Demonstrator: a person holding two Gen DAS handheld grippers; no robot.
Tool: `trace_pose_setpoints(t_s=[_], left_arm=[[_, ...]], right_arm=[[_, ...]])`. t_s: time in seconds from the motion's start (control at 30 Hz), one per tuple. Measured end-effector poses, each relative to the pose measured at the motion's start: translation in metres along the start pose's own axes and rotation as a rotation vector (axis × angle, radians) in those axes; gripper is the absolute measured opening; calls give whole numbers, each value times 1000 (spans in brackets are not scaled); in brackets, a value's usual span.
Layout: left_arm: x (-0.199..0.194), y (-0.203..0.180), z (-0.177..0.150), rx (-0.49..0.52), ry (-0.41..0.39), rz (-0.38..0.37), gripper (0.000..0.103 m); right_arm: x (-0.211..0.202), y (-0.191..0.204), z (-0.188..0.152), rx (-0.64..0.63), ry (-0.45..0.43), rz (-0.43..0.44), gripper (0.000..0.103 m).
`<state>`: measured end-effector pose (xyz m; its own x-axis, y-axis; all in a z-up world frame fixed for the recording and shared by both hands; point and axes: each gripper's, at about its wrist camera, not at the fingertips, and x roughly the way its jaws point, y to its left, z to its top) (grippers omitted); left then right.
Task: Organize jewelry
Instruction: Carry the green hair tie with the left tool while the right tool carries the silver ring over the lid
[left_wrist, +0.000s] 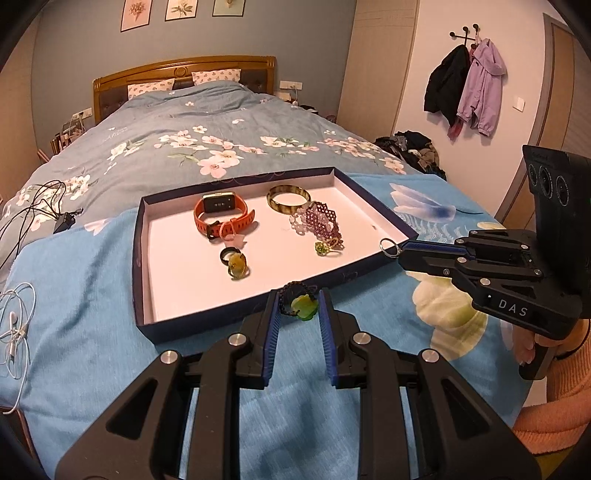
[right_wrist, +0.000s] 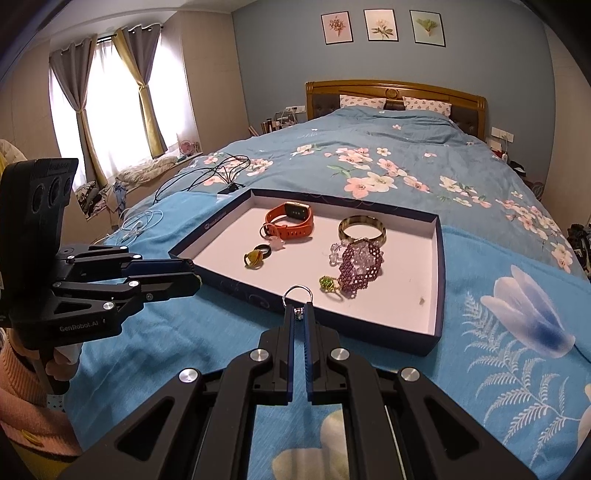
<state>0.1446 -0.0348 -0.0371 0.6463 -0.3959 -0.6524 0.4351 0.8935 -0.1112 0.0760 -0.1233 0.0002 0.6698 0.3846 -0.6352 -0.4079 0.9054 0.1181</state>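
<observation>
Jewelry tray, a shallow navy cardboard box lid (left_wrist: 236, 317), sits just ahead of both tools. My left tool (left_wrist: 298, 314) grips the green-stone black-beaded ring (left_wrist: 301, 304); my right tool (right_wrist: 299, 317) is clamped on the plain silver ring (right_wrist: 297, 294).

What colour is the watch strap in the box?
Orange. The watch lies in the box; the left wrist view shows it best.
</observation>
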Motion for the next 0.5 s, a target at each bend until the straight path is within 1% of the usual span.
trace_pose_setpoints(t_s=[0.5], left_arm=[[4,3,14,9,-16,13,21]], right_arm=[[5,-6,13,-1,-18,-8,3]])
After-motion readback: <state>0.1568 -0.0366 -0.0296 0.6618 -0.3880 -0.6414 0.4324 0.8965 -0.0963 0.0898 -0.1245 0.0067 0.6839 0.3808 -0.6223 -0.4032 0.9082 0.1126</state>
